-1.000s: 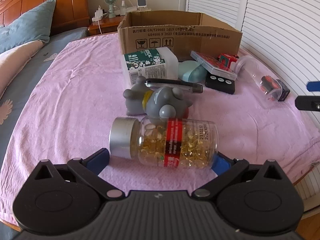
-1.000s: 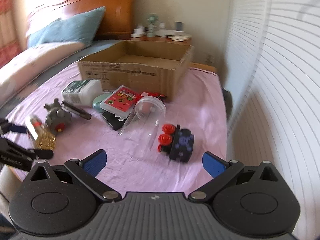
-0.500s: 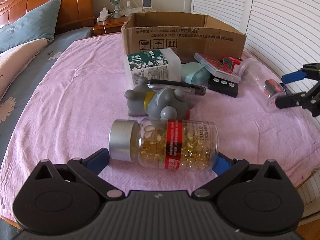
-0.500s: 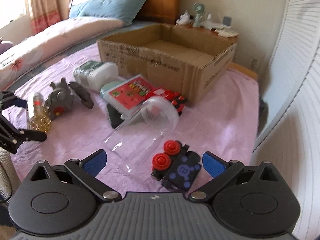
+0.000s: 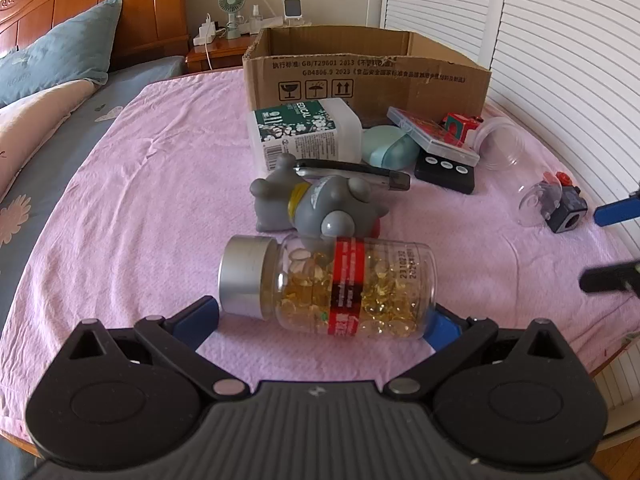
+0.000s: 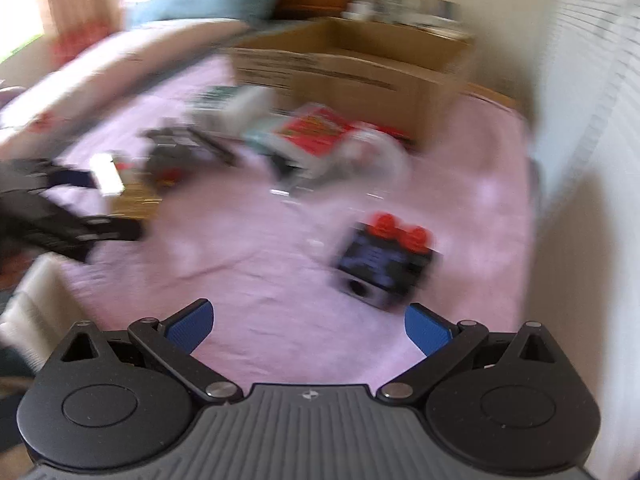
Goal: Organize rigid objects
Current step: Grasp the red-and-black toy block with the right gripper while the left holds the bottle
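A clear capsule bottle [image 5: 326,286] with a silver cap and red label lies on its side on the pink blanket, just in front of my open left gripper [image 5: 320,320]. Its ends sit near the blue pads; contact is unclear. A grey toy [image 5: 316,208] lies right behind it. My right gripper [image 6: 308,326] is open and empty, low over the blanket. A dark block with red knobs [image 6: 386,260] lies just ahead of it, to the right. The right wrist view is blurred. The open cardboard box [image 5: 364,70] stands at the back.
Between the box and the toy lie a white bottle with a green label [image 5: 304,130], a black pen [image 5: 352,170], a teal case [image 5: 388,148], a card case [image 5: 432,136], a black remote [image 5: 444,170] and a clear tube [image 5: 516,168]. Shutter doors [image 5: 560,40] stand on the right.
My right gripper has swung and come down towards the dark block, so its view is blurred. The left gripper and the capsule bottle have barely moved.
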Tool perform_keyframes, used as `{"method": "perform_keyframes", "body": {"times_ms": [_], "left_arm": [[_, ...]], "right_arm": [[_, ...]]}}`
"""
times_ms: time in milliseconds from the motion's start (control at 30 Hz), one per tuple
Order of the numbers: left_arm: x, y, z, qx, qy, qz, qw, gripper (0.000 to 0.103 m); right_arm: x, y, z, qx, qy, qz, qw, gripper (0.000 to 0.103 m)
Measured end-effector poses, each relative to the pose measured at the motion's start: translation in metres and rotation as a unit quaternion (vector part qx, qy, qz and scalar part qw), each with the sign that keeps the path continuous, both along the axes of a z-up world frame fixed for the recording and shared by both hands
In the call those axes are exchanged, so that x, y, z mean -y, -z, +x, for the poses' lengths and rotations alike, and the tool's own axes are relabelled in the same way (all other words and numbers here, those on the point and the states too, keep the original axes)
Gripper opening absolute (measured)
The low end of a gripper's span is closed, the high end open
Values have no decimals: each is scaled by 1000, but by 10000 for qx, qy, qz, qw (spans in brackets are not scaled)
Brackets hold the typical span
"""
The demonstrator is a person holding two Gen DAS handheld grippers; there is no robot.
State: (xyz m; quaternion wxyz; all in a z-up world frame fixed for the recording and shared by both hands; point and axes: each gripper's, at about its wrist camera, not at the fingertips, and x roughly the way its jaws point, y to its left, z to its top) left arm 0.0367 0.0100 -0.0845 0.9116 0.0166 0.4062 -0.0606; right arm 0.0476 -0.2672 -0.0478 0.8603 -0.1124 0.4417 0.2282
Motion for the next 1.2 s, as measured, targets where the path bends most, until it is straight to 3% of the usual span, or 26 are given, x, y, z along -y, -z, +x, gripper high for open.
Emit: {"method": "perform_keyframes", "body": {"times_ms": [100, 200, 600, 833, 967, 1000, 1200], "left_arm": [[0, 0, 0, 3, -1, 1, 10000, 103], [0, 0, 0, 3, -2, 2, 10000, 103], [9, -13, -11, 491, 14, 293, 9984, 100], [11, -13, -10, 514, 37, 317, 9982, 100], [11, -13, -11, 503, 64, 310, 9982, 97], [11, -13, -11, 493, 67, 305, 9983, 94], [7, -12, -13, 465, -6, 266, 9986, 92]], "right_arm": [[8, 6, 0, 169, 716, 42, 9973, 103], [8, 18, 3, 293, 1120, -234, 9930, 103], [3, 21, 1, 530, 1352, -115, 9893, 103], [0, 13, 6, 872, 1423, -195, 9858, 74], [-2, 10, 8, 772, 1368, -3, 9876, 63], [-4, 11, 8, 772, 1371, -45, 9875, 56], [-12, 13, -2, 749, 1434, -141, 9867, 55]]}}
